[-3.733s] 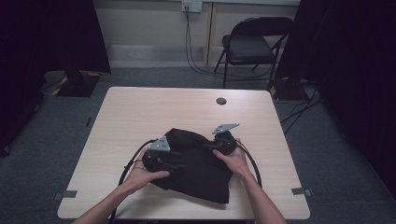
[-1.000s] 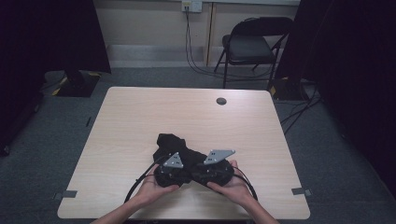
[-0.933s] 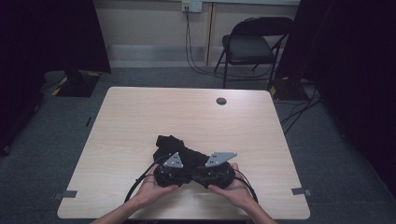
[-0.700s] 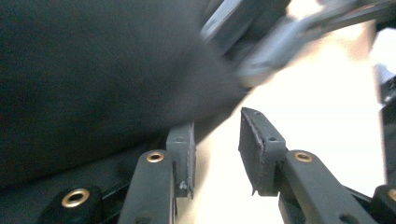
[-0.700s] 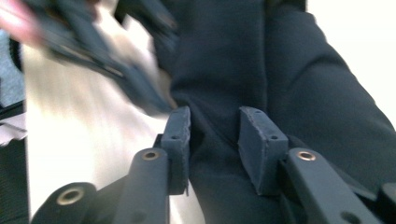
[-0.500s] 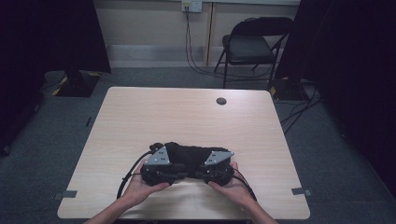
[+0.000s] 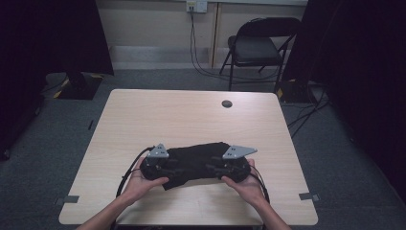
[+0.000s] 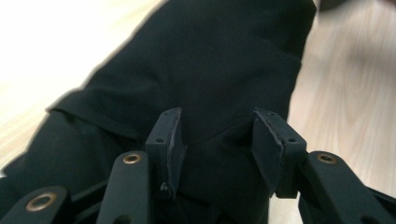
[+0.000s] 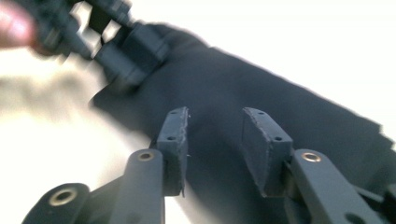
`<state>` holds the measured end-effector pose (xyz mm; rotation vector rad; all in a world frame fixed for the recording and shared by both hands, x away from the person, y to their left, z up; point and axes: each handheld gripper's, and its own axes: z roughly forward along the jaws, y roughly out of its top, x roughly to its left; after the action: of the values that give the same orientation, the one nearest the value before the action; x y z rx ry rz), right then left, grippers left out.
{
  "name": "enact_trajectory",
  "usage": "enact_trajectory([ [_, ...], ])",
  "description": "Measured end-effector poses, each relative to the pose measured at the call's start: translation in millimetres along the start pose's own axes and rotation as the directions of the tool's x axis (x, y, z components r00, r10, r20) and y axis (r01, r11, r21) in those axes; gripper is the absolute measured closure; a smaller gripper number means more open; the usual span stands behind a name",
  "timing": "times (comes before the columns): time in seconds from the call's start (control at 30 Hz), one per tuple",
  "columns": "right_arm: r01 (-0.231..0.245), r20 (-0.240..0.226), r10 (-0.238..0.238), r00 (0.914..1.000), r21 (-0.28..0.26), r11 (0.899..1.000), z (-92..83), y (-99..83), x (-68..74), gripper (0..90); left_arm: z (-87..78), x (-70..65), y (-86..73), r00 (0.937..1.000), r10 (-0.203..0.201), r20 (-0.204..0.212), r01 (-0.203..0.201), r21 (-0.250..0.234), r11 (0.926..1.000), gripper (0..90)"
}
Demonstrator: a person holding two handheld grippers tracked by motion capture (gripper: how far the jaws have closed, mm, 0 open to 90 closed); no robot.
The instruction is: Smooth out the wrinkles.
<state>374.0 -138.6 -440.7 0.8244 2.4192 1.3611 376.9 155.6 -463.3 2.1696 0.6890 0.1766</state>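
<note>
The black cloth (image 7: 196, 160) lay folded lengthwise across the desk (image 7: 191, 115), between the left claw (image 8: 215, 140) and right claw (image 9: 212, 140); both had just been opening, jaws apart, gripping nothing.

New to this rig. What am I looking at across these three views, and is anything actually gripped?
No robot arm: a person holds a hand gripper in each hand. The high view looks down at the table. The left gripper and right gripper sit at either end of a black cloth bunched near the person's edge. The other two pictures come from cameras riding on each gripper, looking along its black fingers. In both, the fingers stand apart over the cloth with a gap between them, so nothing looks clamped. The left gripper's fingers have just been opening.
</note>
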Motion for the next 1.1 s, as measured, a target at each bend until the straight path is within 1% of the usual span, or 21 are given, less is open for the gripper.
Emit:
enact_trajectory([
  [0.03,-0.008,0.009,0.008,0.9999,-0.005,1.0,0.1,2.7,-4.2,61.9,-2.8,-3.3,2.5,1.0,0.008,-0.002,-0.008,0.018,0.9998,53.4],
  [0.1,-0.002,0.048,0.002,0.9988,0.003,1.0,4.2,7.8,-13.1,58.5,-8.4,-5.3,4.3,0.9997,0.002,0.023,-0.002,-0.002,1.0,53.1],
  [0.13,-0.005,0.054,0.005,0.9985,0.008,1.0,6.7,9.4,-16.9,56.9,-12.4,-5.8,6.6,0.9988,0.006,0.048,-0.004,-0.03,0.9995,53.2],
  [0.17,-0.012,0.075,0.011,0.9971,0.012,1.0,10.4,11.0,-22.3,55.4,-18.1,-5.6,10.9,0.9983,0.019,0.055,-0.014,-0.085,0.9963,53.4],
  [0.23,-0.038,0.075,0.037,0.9965,0.009,0.999,19.4,12.3,-33.9,51.5,-23.7,-1.3,19.1,0.9995,0.0,0.033,0.005,-0.138,0.9905,53.2],
  [0.27,-0.041,0.079,0.039,0.9961,0.015,0.999,24.3,12.2,-38.0,47.9,-24.3,3.5,22.5,0.9999,-0.014,0.007,0.015,-0.163,0.9865,53.2],
  [0.33,-0.058,0.07,0.056,0.996,0.032,0.998,34.7,9.0,-43.9,33.0,-18.2,15.9,23.7,0.9967,-0.037,-0.072,0.026,-0.146,0.9889,51.4],
  [0.37,-0.074,0.078,0.07,0.9945,0.055,0.996,40.3,5.8,-45.6,25.3,-11.4,23.6,20.2,0.996,-0.043,-0.078,0.035,-0.102,0.9942,48.8],
  [0.4,-0.076,0.11,0.068,0.9916,0.073,0.994,44.8,1.4,-45.7,21.8,-3.5,28.3,13.8,0.9933,-0.058,-0.1,0.053,-0.052,0.9972,47.0],
  [0.43,-0.067,0.116,0.057,0.9917,0.091,0.994,48.1,-3.4,-45.7,21.5,3.2,30.1,5.7,0.9959,-0.05,-0.075,0.047,-0.042,0.998,44.3],
  [0.47,-0.064,0.121,0.052,0.9913,0.095,0.993,49.6,-7.6,-45.7,21.4,6.2,29.2,0.0,0.9973,-0.027,-0.068,0.025,-0.039,0.9989,43.0],
  [0.57,-0.05,0.125,0.039,0.9915,0.092,0.994,49.4,-11.9,-43.8,21.3,4.6,25.4,1.0,0.9972,-0.003,-0.074,0.001,-0.035,0.9994,41.1],
  [0.6,-0.046,0.131,0.033,0.9909,0.094,0.995,49.0,-13.1,-42.7,21.3,3.1,23.8,2.0,0.9979,0.007,-0.065,-0.009,-0.026,0.9996,41.1],
  [0.67,-0.033,0.139,0.019,0.9901,0.102,0.994,48.2,-15.7,-41.7,21.1,0.2,21.9,0.8,0.9988,-0.004,-0.049,0.002,-0.03,0.9996,38.0],
  [0.7,-0.028,0.14,0.013,0.9901,0.104,0.994,47.4,-15.8,-41.7,20.8,-4.6,20.6,0.6,0.9994,-0.024,-0.026,0.022,-0.043,0.9988,38.0],
  [0.73,-0.031,0.146,0.015,0.9891,0.105,0.994,44.9,-15.5,-42.8,17.8,-7.2,18.2,0.7,0.9995,-0.016,-0.026,0.014,-0.042,0.999,36.9],
  [0.8,-0.045,0.146,0.029,0.9888,0.109,0.993,42.3,-17.2,-45.8,17.4,-8.0,16.2,-1.1,0.9993,-0.016,-0.033,0.015,-0.031,0.9994,36.8],
  [0.87,-0.06,0.136,0.045,0.9897,0.107,0.992,41.0,-20.2,-48.5,17.2,1.3,14.0,-6.2,0.9985,-0.01,-0.054,0.012,0.021,0.9997,36.9],
  [0.9,-0.065,0.132,0.05,0.99,0.111,0.992,42.1,-21.6,-49.0,16.9,4.3,13.6,-7.5,0.9984,-0.003,-0.057,0.005,0.029,0.9996,36.9],
  [1.03,-0.062,0.136,0.046,0.9897,0.122,0.991,46.3,-24.8,-44.9,16.6,6.7,16.1,-9.1,0.9981,0.016,-0.059,-0.015,0.028,0.9995,37.4],
  [1.1,-0.065,0.138,0.047,0.9892,0.129,0.989,46.2,-25.2,-43.1,16.5,9.3,19.0,-10.5,0.9967,0.04,-0.071,-0.039,0.024,0.999,37.6],
])
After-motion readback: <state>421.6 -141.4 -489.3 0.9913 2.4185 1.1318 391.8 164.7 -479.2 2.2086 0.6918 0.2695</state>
